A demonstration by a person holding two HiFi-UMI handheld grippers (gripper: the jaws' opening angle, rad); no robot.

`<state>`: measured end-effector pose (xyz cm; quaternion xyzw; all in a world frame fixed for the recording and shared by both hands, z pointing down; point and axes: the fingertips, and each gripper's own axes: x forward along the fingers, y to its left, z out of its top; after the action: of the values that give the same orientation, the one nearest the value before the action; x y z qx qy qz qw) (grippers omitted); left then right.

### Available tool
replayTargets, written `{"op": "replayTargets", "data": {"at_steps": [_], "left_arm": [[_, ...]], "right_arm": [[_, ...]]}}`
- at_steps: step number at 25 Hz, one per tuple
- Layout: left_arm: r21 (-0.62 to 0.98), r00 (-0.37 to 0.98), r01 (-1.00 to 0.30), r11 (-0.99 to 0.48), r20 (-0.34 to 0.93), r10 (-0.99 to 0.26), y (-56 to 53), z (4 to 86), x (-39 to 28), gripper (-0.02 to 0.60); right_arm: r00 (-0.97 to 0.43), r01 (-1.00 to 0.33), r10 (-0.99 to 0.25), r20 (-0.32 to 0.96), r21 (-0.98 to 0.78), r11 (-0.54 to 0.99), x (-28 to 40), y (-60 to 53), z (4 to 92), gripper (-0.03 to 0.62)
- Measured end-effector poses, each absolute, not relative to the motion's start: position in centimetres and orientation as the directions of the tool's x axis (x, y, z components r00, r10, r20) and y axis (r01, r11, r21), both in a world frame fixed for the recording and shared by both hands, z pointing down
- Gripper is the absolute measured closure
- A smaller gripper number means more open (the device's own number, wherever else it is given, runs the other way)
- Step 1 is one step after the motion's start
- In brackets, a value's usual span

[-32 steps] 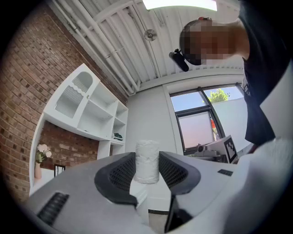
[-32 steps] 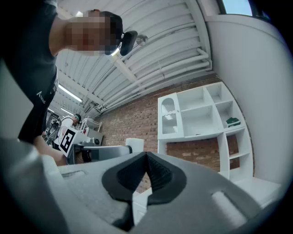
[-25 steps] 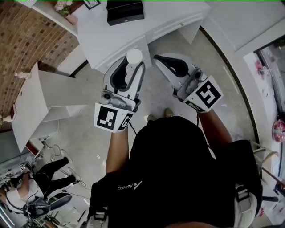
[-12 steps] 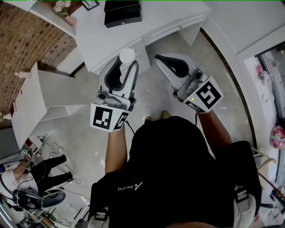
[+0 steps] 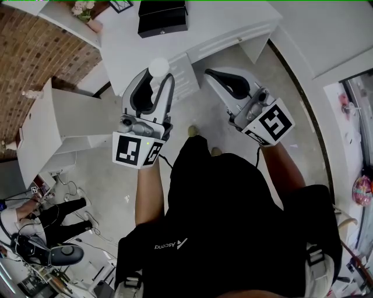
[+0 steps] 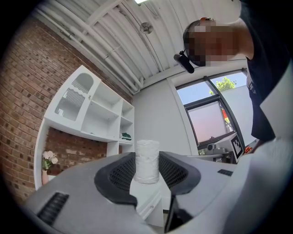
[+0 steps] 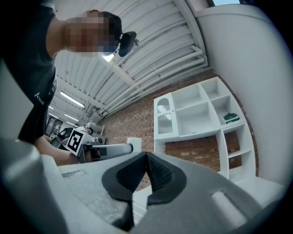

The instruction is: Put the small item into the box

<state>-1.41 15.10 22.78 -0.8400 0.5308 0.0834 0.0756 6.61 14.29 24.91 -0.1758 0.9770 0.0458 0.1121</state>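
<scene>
The bare white desk top (image 5: 131, 52) lay open between its near edge and the black rectangular box (image 5: 163, 16) at its back. A pink flower bunch (image 5: 84, 10) stood well left of the box. A white shelf unit (image 5: 64, 119) flanked the left gripper (image 5: 156, 80), whose jaws a white wrapped cylinder (image 5: 158, 66) filled; open grey floor (image 5: 198, 105) separated it from the right gripper (image 5: 211, 74).

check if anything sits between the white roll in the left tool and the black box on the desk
Nothing visible does. The left tool grips the white roll; only bare white desk lies between it and the black box.
</scene>
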Motion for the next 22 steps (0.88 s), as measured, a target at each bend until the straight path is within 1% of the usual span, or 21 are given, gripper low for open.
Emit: {"op": "replayTargets", "data": {"at_steps": [12, 22], "left_arm": [[-0.02, 0.428, -0.9, -0.436, -0.233, -0.873, 6.1, 23.7, -5.5, 0.423], [-0.02, 0.465, -0.882, -0.471, -0.199, -0.862, -3.8, 25.0, -11.3, 0.423]], "right_arm": [[-0.912, -0.375, -0.354, -0.207, 0.067, 0.925, 3.0, 5.8, 25.8, 0.592], [-0.901, -0.415, -0.401, -0.165, 0.062, 0.908, -3.3, -4.1, 26.7, 0.592]]}}
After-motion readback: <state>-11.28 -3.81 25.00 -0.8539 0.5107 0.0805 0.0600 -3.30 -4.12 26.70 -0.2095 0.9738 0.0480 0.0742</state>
